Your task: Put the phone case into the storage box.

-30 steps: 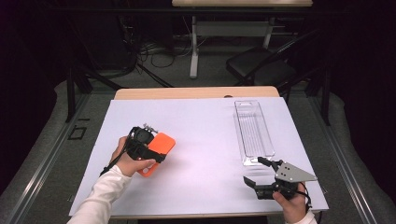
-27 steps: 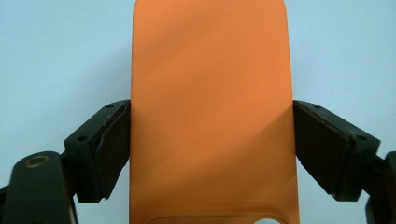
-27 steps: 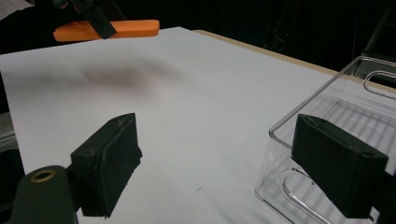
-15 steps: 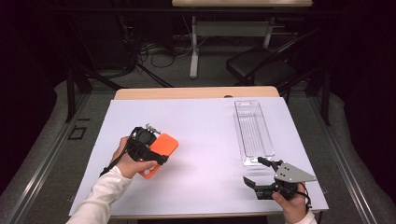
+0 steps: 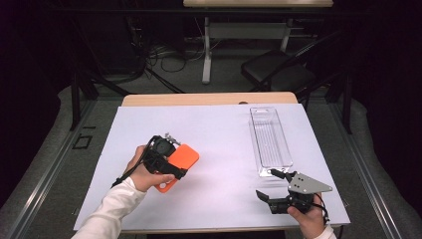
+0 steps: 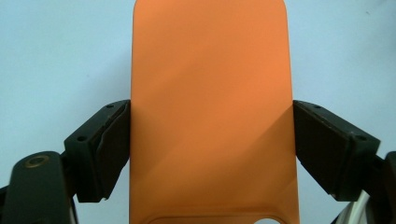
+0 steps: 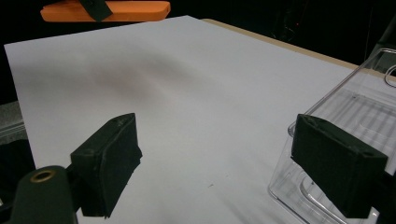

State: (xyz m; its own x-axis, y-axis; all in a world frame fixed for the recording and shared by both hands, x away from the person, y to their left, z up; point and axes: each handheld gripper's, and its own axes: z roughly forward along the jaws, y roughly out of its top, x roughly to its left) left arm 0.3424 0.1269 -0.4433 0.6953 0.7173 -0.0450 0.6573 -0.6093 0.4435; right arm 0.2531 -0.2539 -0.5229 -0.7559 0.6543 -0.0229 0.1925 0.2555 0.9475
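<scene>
An orange phone case (image 5: 183,158) is clamped by its long sides between the jaws of my left gripper (image 5: 171,167), left of the table's centre. It looks raised slightly off the white paper (image 5: 219,134). In the left gripper view the orange case (image 6: 210,93) runs up the middle, with the left gripper (image 6: 210,140) shut on both of its edges. My right gripper (image 5: 266,183) sits low at the front right, open and holding nothing. In the right gripper view the right gripper (image 7: 215,158) has its jaws wide apart over bare paper, and the orange case (image 7: 107,10) appears far off.
A clear plastic tray (image 5: 271,137) lies lengthwise on the right side of the paper, its near end just beyond the right gripper; the tray (image 7: 355,112) appears beside the right-hand jaw. A wooden table edge (image 5: 209,98) shows at the back. A chair and cables stand beyond the table.
The left gripper with the orange case has drifted slightly to the right and toward the person. The right gripper has stayed where it was.
</scene>
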